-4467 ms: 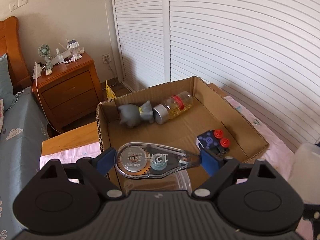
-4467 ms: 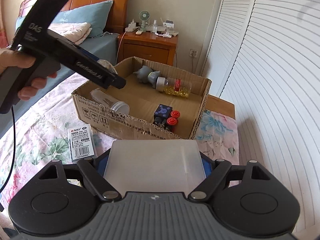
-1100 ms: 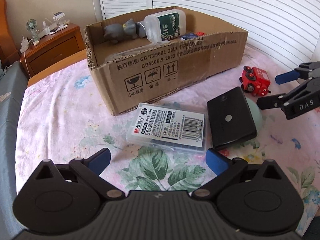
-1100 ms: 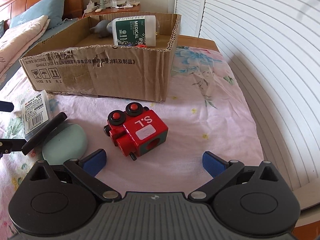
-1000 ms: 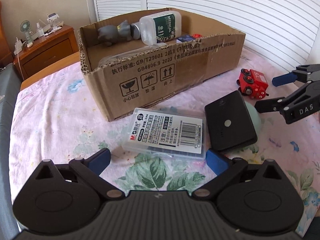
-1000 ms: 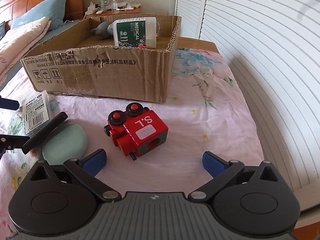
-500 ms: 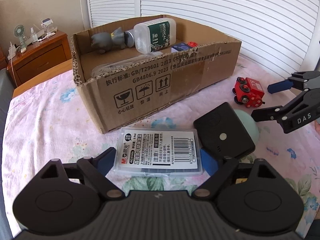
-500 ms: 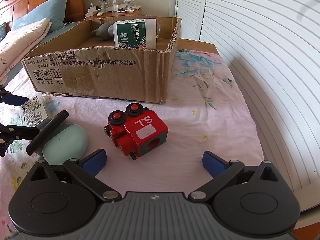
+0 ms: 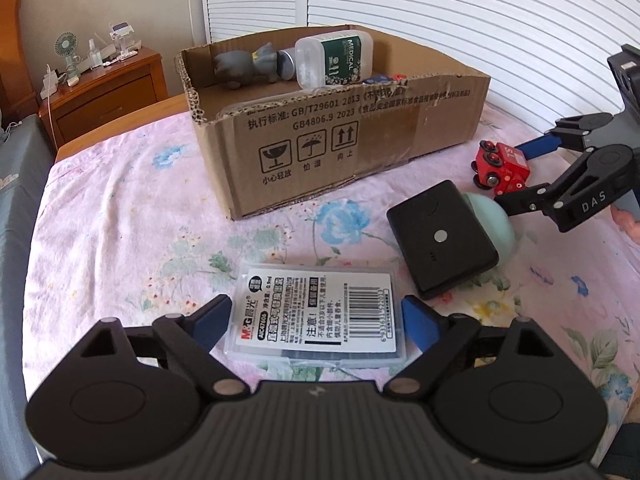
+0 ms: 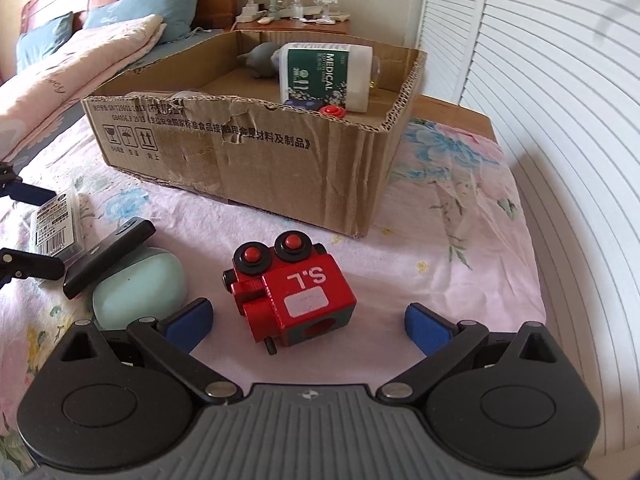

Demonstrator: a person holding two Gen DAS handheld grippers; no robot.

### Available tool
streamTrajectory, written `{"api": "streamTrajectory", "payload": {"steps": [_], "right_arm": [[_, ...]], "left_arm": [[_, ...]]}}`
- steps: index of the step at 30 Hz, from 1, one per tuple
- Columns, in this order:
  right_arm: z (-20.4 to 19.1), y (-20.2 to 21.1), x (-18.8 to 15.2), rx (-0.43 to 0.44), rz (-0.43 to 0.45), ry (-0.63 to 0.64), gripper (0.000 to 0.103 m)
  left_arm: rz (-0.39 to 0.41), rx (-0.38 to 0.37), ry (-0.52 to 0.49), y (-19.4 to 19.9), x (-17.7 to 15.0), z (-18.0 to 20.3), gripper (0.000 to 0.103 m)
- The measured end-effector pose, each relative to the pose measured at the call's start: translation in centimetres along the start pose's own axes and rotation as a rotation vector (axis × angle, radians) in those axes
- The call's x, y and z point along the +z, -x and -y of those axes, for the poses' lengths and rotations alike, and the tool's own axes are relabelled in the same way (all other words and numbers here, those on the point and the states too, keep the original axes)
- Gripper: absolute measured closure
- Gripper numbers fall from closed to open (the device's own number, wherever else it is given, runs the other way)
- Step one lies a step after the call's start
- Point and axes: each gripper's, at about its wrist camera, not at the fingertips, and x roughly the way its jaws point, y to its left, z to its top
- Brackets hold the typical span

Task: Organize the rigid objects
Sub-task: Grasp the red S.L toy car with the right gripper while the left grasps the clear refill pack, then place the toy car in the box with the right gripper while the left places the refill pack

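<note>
Floral bedsheet (image 9: 120,216), cardboard box (image 9: 360,136) at the far edge: your left gripper (image 9: 316,322) straddles the clear plastic case (image 9: 320,316), pads barely off it, while your right gripper (image 10: 306,318) gapes wide around the red toy train (image 10: 296,300). Either may slip if pinched off-centre.

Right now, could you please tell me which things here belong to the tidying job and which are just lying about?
Job:
cardboard box
clear case
black pack
green pebble
red toy train
left gripper
right gripper

Lying about:
nightstand
small fan
pillows
</note>
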Motion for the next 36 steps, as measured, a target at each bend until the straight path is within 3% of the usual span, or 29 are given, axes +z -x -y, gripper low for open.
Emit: {"api": "streamTrajectory", "payload": {"steps": [4, 8, 12, 16, 24, 36], "right_arm": [[0.3, -0.3, 0.6, 0.047, 0.002, 0.052, 0.002], [0.0, 0.1, 0.8, 0.090, 0.018, 0.092, 0.019], [-0.4, 0.4, 1.0, 0.096, 0.019, 0.107, 0.029], [-0.9, 0.9, 1.1, 0.076, 0.004, 0.097, 0.047], [-0.8, 2.2, 1.2, 0.059, -0.010, 0.068, 0.047], [-1.7, 8.3, 3.9, 0.098, 0.088, 0.118, 0.047]], "left_arm": [[0.005, -0.002, -0.001, -0.4, 0.2, 0.0, 0.009], [0.007, -0.005, -0.002, -0.5, 0.2, 0.0, 0.009], [0.001, -0.003, 0.005, -0.5, 0.4, 0.0, 0.012], [-0.015, -0.001, 0.005, -0.5, 0.5, 0.0, 0.013], [-0.032, 0.000, 0.012, 1.1, 1.1, -0.3, 0.013], [0.002, -0.003, -0.037, 5.3, 3.4, 0.2, 0.013]]}}
